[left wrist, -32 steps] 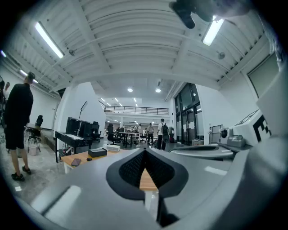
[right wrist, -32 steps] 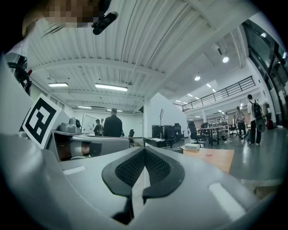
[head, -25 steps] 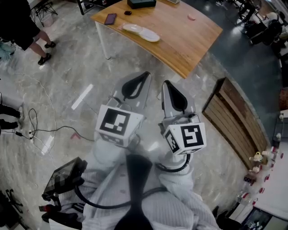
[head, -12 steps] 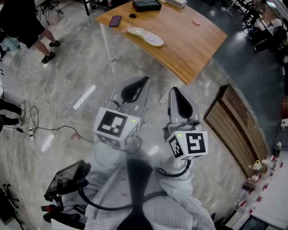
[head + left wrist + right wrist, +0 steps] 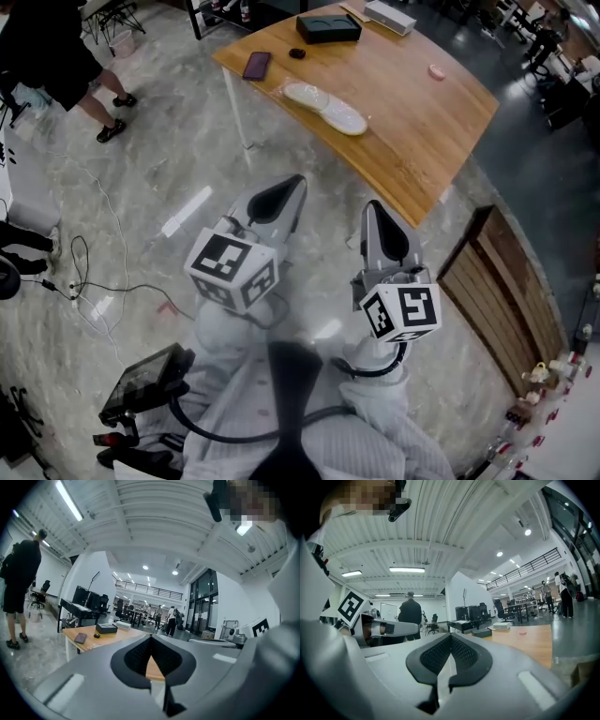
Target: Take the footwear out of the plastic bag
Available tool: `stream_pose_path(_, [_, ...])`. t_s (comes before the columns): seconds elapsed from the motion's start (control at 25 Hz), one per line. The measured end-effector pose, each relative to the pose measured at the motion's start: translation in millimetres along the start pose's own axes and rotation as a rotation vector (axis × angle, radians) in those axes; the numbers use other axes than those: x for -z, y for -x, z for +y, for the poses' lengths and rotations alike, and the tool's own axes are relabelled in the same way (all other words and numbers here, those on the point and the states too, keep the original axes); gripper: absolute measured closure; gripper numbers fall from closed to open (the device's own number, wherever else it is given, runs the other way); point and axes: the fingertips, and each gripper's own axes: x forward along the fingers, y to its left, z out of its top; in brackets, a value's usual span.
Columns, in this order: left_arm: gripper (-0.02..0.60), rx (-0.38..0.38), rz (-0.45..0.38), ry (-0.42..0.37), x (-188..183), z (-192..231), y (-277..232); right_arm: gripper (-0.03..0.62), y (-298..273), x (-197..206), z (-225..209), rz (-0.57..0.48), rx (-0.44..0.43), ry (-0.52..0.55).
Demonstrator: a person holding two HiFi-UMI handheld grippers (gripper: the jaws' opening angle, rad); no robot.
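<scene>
A clear plastic bag with pale footwear (image 5: pixel 324 106) lies flat on the wooden table (image 5: pixel 412 122), well ahead of both grippers. My left gripper (image 5: pixel 292 182) is held low in front of the person's body, pointing at the table, jaws shut and empty. My right gripper (image 5: pixel 372 207) hangs beside it, also shut with nothing between the pads. In the left gripper view the shut left gripper (image 5: pixel 151 639) points at the table (image 5: pixel 101 638). In the right gripper view the right gripper (image 5: pixel 451 637) is shut, and the bag is hidden.
On the table lie a phone (image 5: pixel 256 64), a black box (image 5: pixel 328 27), a white box (image 5: pixel 391 16) and a pink item (image 5: pixel 436 71). A person (image 5: pixel 49 52) stands at far left. Cables (image 5: pixel 89 281) trail on the floor. A slatted wooden panel (image 5: pixel 502 281) lies right.
The table has come lower and nearer in the head view over the second. Both grippers stay shut and side by side, shifted slightly right.
</scene>
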Motion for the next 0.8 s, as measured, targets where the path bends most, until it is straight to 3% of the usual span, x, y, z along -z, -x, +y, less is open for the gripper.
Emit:
stream_pose_path(0.24, [0.581, 0.081, 0.046, -0.019, -28, 101, -87, 0.580, -133, -10, -24, 0.002, 0.059, -0.030])
stream_pose_path(0.4, [0.580, 0.172, 0.179, 0.000, -20, 162, -144, 0.580, -200, -2, -53, 0.033, 0.137, -0.090])
stream_pose_path(0.6, [0.580, 0.265, 0.385, 0.143, 24, 236, -252, 0.560, -288, 37, -134, 0.154, 0.198, -0.175])
stream_pose_path(0.8, [0.580, 0.351, 0.467, 0.250, 30, 242, -279, 0.543, -279, 52, -178, 0.209, 0.207, -0.282])
